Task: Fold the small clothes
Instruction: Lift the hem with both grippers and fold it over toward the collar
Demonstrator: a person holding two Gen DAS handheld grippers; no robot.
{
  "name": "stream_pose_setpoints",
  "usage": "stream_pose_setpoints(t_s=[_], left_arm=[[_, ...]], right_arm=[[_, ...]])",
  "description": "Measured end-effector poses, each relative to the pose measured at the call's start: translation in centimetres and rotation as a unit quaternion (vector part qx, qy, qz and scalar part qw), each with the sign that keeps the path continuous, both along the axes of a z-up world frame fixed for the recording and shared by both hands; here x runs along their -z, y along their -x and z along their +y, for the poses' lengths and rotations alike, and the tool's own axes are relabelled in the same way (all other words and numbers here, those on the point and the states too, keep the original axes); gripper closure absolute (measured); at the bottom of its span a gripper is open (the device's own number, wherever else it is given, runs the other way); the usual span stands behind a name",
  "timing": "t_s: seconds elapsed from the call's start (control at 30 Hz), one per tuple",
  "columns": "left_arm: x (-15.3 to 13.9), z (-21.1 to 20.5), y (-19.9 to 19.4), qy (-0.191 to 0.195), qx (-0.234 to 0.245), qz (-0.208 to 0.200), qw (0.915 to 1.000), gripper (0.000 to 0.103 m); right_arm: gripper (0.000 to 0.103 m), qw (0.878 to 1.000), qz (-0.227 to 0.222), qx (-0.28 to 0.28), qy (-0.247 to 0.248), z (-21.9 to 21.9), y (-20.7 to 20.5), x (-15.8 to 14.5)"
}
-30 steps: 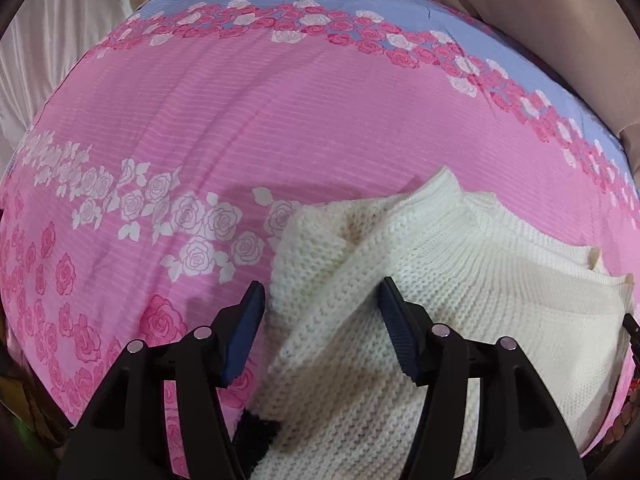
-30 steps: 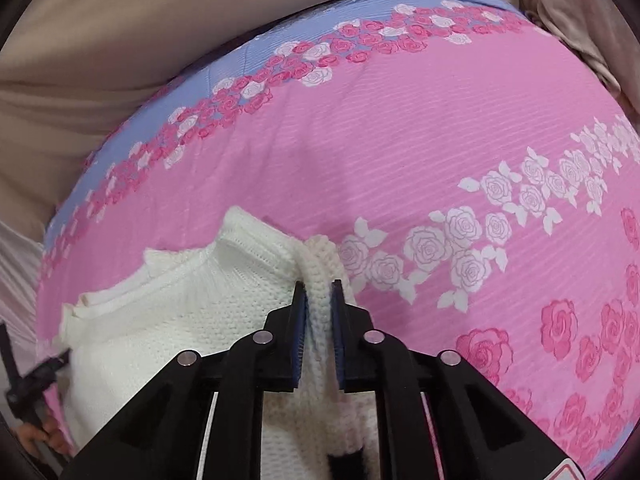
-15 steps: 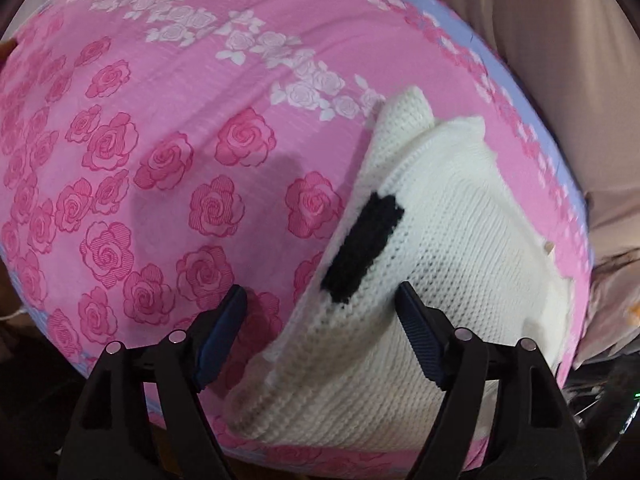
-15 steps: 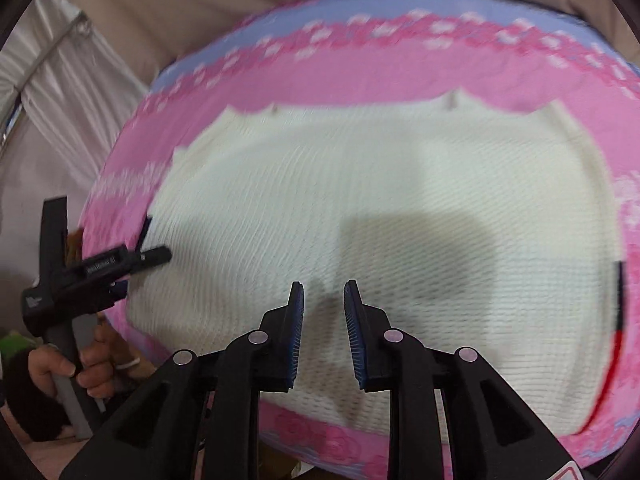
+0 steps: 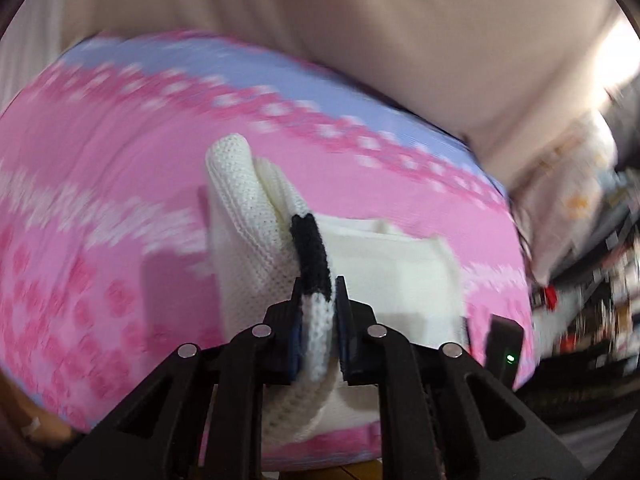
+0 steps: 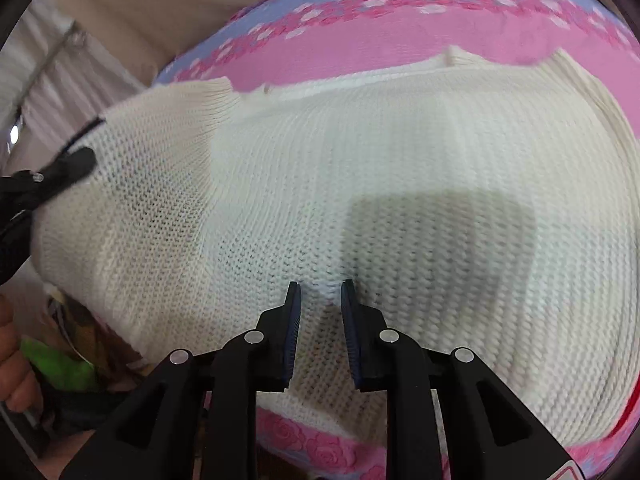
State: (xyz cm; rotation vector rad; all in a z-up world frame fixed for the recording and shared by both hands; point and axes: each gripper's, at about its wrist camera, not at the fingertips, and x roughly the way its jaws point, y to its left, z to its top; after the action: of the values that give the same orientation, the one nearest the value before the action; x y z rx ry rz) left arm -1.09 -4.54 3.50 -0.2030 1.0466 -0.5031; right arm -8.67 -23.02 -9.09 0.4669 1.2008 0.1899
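The cream-white knitted sweater lies spread on the pink rose-patterned bedsheet, covering most of its near part. The left gripper is clenched on a raised fold of the knit beside its black band. The right gripper hangs just above the knit, fingers slightly parted, grasping nothing.

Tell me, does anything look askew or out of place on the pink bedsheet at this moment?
Nothing looks damaged or spilled. The white knit sweater is only half folded: the left gripper pinches the edge with the black stripe and lifts it off the rose bedsheet, so that side stands up. The right gripper hovers above the sweater.
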Motion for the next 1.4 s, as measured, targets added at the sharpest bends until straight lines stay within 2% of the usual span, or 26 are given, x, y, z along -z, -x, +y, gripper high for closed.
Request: stream_pose_setpoints(t_s=[0.07,0.13,0.17,0.27,0.3,0.33,0.4,0.5,0.6,0.67,0.7,0.77,0.8,0.87,0.93,0.97,1.0,1.07,1.1,1.13,1.2,1.27,1.3,1.37,1.4], left_arm=[[-0.3,-5.1,0.7,-0.003,0.054,-0.007,0.9985,0.093],[0.6,-9.5,1.4,-0.017,0.108,-0.002,0.994,0.095],[2.0,-12.8,2.0,-0.042,0.139,0.004,0.9894,0.095],[6.0,-16.5,3.7,-0.099,0.17,0.024,0.9802,0.09],[6.9,-16.4,4.1,-0.111,0.163,0.041,0.9796,0.083],[7.2,-15.9,4.5,-0.099,0.156,0.058,0.9811,0.064],[6.5,-13.9,5.1,-0.08,0.14,0.055,0.9854,0.035],[4.6,-9.7,5.4,-0.072,0.12,0.033,0.9896,0.023],[5.3,-6.1,6.1,-0.11,0.127,0.046,0.9848,0.019],[7.2,-4.6,6.7,-0.144,0.134,0.074,0.9778,0.018],[8.5,-3.8,7.0,-0.157,0.133,0.092,0.9742,0.018],[10.8,-2.8,7.0,-0.164,0.117,0.135,0.9701,0.018],[11.5,-2.5,6.9,-0.161,0.109,0.144,0.9702,0.018],[12.3,-2.5,6.9,-0.183,0.099,0.126,0.97,0.018],[13.3,-3.0,7.1,-0.206,0.099,0.111,0.9673,0.027],[13.9,-3.2,7.1,-0.205,0.104,0.116,0.9664,0.029],[14.3,-3.3,7.1,-0.202,0.105,0.12,0.9663,0.035],[14.7,-3.4,7.3,-0.19,0.109,0.13,0.9669,0.045],[14.7,-3.5,7.4,-0.185,0.11,0.13,0.968,0.05],[14.4,-3.5,7.6,-0.181,0.112,0.125,0.9689,0.052],[13.2,-4.0,7.9,-0.179,0.12,0.105,0.9709,0.051],[11.6,-4.7,8.3,-0.164,0.136,0.084,0.9734,0.049],[11.0,-4.9,8.5,-0.159,0.141,0.077,0.974,0.042],[9.9,-5.3,8.6,-0.146,0.152,0.063,0.9754,0.035],[9.4,-5.4,8.6,-0.142,0.156,0.057,0.9759,0.032]], right_arm=[[0.076,0.999,-0.016,0.046,-0.02,-2.8,1.3,-1.2],[0.067,0.996,-0.027,0.085,-0.025,-5.6,2.8,-1.9],[0.066,0.994,-0.03,0.106,-0.026,-7.1,3.7,-2.1],[0.063,0.986,-0.026,0.159,-0.03,-11.4,6.4,-1.9],[0.062,0.984,-0.023,0.175,-0.024,-12.5,7.4,-1.9],[0.059,0.982,-0.02,0.187,-0.019,-13.4,8.3,-1.9],[0.054,0.979,-0.021,0.203,-0.016,-14.4,9.8,-2.5],[0.036,0.977,-0.04,0.207,-0.02,-14.6,10.9,-3.8],[0.027,0.979,-0.049,0.192,-0.054,-14.2,9.5,-4.8],[0.023,0.979,-0.052,0.179,-0.078,-13.0,7.3,-5.2],[0.017,0.981,-0.048,0.168,-0.089,-12.3,5.9,-5.0],[0.017,0.985,-0.021,0.144,-0.091,-10.8,2.8,-4.2],[0.017,0.987,-0.005,0.133,-0.086,-10.0,1.4,-3.5],[0.017,0.991,0.029,0.109,-0.074,-8.1,-0.2,-2.3],[0.017,0.992,0.063,0.079,-0.073,-5.8,-1.5,-1.2],[0.017,0.992,0.071,0.062,-0.08,-4.4,-1.8,-1.0],[0.017,0.993,0.073,0.048,-0.081,-3.2,-2.1,-1.0],[0.033,0.996,0.064,0.027,-0.061,-1.2,-2.4,-1.4],[0.07,0.998,0.048,0.018,-0.034,-0.4,-2.6,-2.1],[0.082,0.999,0.034,0.01,-0.028,-0.2,-2.8,-2.9],[0.084,0.997,-0.015,0.027,-0.064,-1.6,-2.5,-5.7],[0.084,0.994,-0.069,0.053,-0.07,-4.4,-0.7,-9.5],[0.084,0.992,-0.087,0.067,-0.065,-5.9,0.2,-10.6],[0.083,0.989,-0.102,0.095,-0.046,-9.3,2.4,-11.5],[0.081,0.99,-0.091,0.106,-0.033,-11.1,3.5,-10.6]])
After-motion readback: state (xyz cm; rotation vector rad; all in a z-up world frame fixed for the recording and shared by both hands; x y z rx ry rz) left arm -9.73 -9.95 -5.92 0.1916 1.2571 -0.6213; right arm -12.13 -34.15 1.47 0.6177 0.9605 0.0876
